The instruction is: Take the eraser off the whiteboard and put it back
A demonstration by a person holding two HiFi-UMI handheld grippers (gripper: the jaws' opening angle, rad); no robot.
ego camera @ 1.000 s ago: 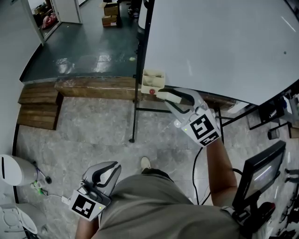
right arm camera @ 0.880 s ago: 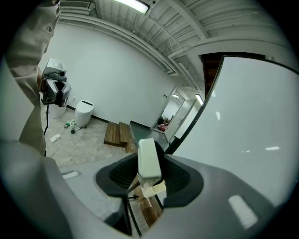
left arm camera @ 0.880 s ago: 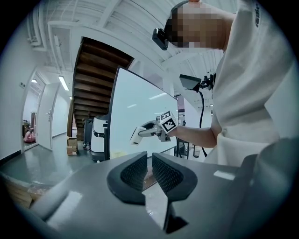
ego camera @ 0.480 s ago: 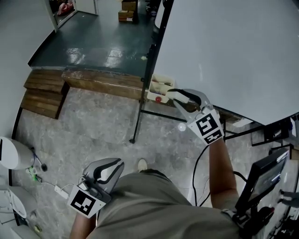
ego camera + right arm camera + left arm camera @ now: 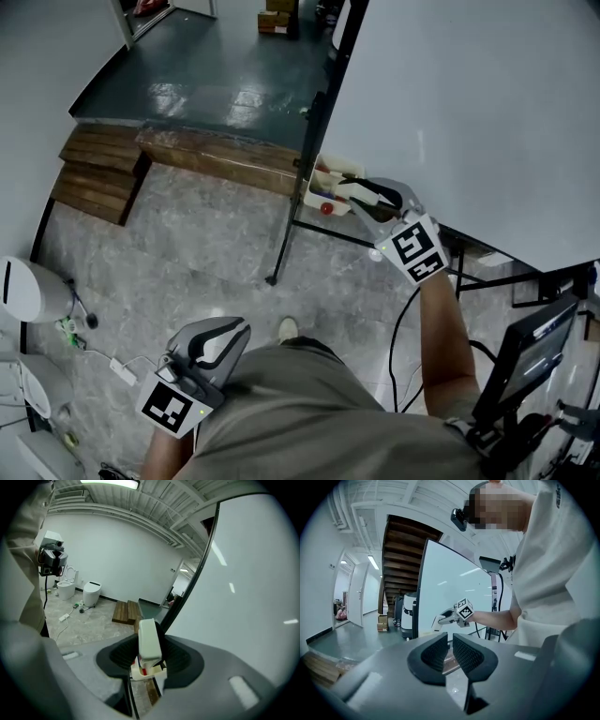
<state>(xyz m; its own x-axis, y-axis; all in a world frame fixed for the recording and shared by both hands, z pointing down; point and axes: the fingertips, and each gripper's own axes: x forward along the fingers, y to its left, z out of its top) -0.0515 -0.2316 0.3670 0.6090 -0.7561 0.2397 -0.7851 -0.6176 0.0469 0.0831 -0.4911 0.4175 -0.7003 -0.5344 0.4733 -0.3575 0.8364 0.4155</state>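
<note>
Right gripper view has the cream eraser (image 5: pixel 149 641) at lower centre of the frame, standing on end and clamped by its sides between the jaws of the right gripper (image 5: pixel 150 660). It pokes up past their tips, with a small cream tray (image 5: pixel 149 672) holding red pieces just below it and the whiteboard (image 5: pixel 248 588) filling the right. The left gripper (image 5: pixel 450 651), low in its own view, has its jaws drawn to a thin slit with nothing between them. The only print is the black-and-white square marker (image 5: pixel 415 248) on the right gripper's cube.
</note>
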